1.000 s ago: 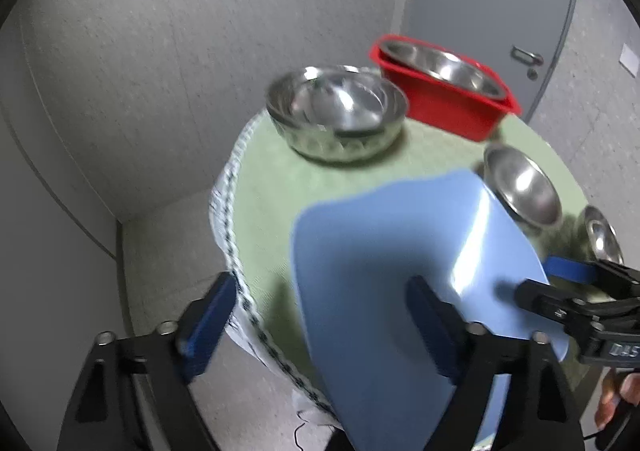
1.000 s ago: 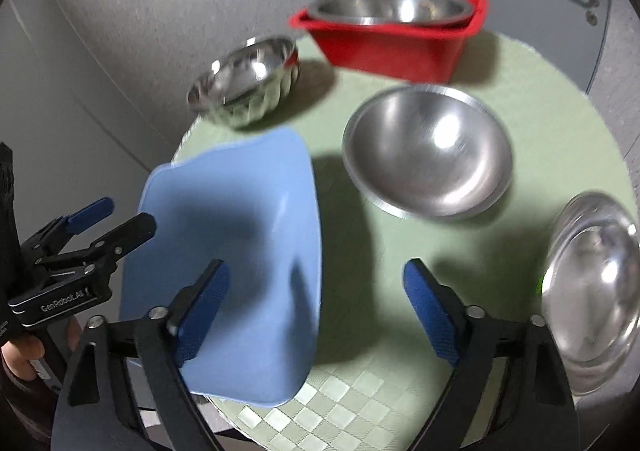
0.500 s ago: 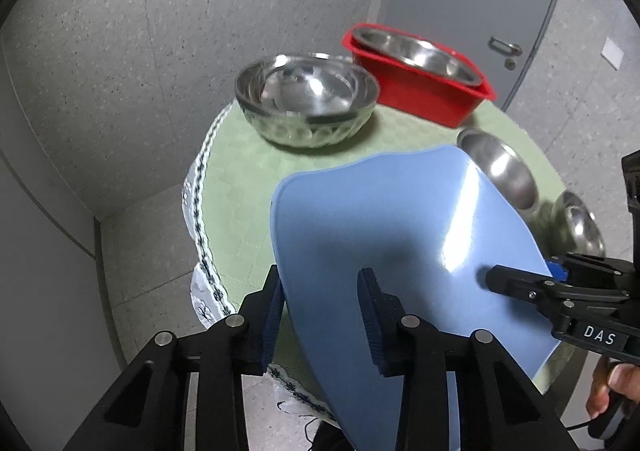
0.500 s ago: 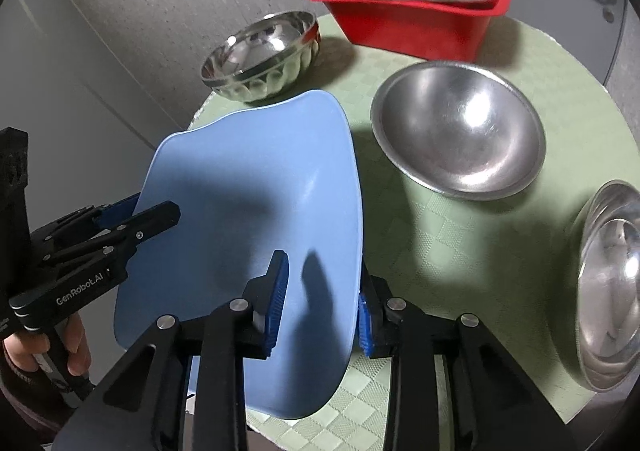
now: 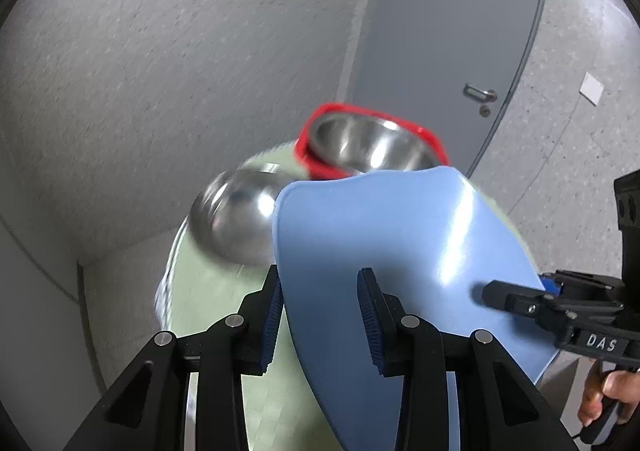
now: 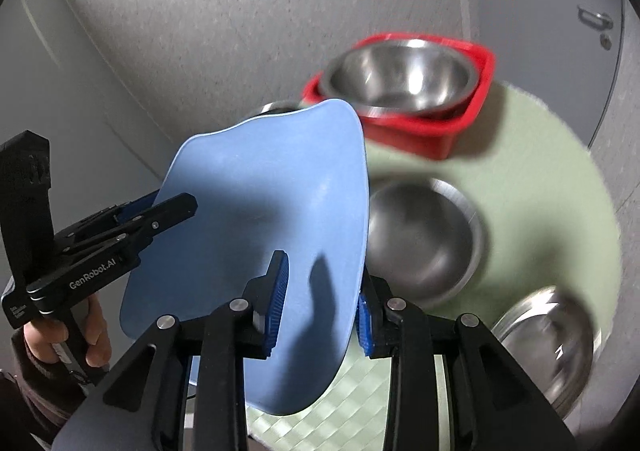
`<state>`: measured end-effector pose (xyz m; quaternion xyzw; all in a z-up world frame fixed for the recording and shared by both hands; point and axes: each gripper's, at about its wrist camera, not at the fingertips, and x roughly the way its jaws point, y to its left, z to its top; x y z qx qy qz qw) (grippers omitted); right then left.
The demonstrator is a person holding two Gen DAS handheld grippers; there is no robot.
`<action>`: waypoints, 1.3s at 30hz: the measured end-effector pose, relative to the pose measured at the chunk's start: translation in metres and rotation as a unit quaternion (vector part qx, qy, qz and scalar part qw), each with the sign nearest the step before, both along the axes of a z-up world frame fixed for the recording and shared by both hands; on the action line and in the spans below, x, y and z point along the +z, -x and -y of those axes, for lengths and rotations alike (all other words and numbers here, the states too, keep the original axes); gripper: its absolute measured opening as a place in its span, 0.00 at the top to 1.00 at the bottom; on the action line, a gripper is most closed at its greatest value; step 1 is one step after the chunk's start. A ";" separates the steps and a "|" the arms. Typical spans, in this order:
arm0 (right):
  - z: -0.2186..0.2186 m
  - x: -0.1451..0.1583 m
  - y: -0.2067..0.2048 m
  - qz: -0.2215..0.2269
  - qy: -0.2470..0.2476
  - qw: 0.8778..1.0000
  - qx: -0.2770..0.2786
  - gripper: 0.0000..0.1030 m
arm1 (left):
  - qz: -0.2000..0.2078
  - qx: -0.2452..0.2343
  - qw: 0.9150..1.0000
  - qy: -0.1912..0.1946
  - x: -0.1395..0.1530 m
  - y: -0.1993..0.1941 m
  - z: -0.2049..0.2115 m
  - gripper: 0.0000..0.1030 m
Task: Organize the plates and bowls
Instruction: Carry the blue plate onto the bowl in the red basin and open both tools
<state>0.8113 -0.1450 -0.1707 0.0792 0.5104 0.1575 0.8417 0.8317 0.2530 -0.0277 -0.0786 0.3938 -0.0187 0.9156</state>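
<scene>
A light blue plate (image 5: 392,251) is held off the table, tilted, by both grippers. My left gripper (image 5: 320,315) is shut on its left rim; it also shows in the right wrist view (image 6: 160,211). My right gripper (image 6: 320,299) is shut on the plate's (image 6: 260,203) right rim and shows at the right of the left wrist view (image 5: 516,299). A red bin (image 6: 448,131) holding a steel bowl (image 6: 400,71) stands at the table's far side. The plate hides part of the table.
On the round table with a green checked cloth (image 6: 540,171) are a steel bowl (image 6: 424,235) in the middle, another (image 6: 552,343) at the right edge, and a faceted steel bowl (image 5: 236,215) at the left. A grey door (image 5: 460,31) is behind.
Both grippers closed on the blue plate's rims and lifted it off the table, carrying it up and toward the red bin. The views tilted upward.
</scene>
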 end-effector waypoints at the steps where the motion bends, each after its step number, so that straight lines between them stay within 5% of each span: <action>1: 0.004 0.003 -0.007 0.004 0.002 1.000 -0.004 0.70 | 0.003 -0.003 1.000 0.000 0.003 -0.012 0.004 0.68; 12: 0.053 0.010 -0.120 0.026 0.014 0.999 -0.046 0.70 | 0.013 -0.016 1.000 -0.004 -0.002 -0.168 0.032 0.68; 24: 0.061 -0.049 -0.204 -0.025 0.023 0.999 -0.034 0.70 | -0.038 0.016 0.999 -0.006 -0.053 -0.317 0.031 0.68; 35: 0.054 -0.075 -0.216 -0.040 0.053 0.997 -0.023 0.68 | -0.049 0.009 0.998 -0.023 -0.086 -0.369 0.047 0.68; 39: 0.055 -0.072 -0.216 -0.040 0.047 0.998 -0.023 0.56 | -0.048 0.009 0.998 -0.039 -0.092 -0.376 0.051 0.65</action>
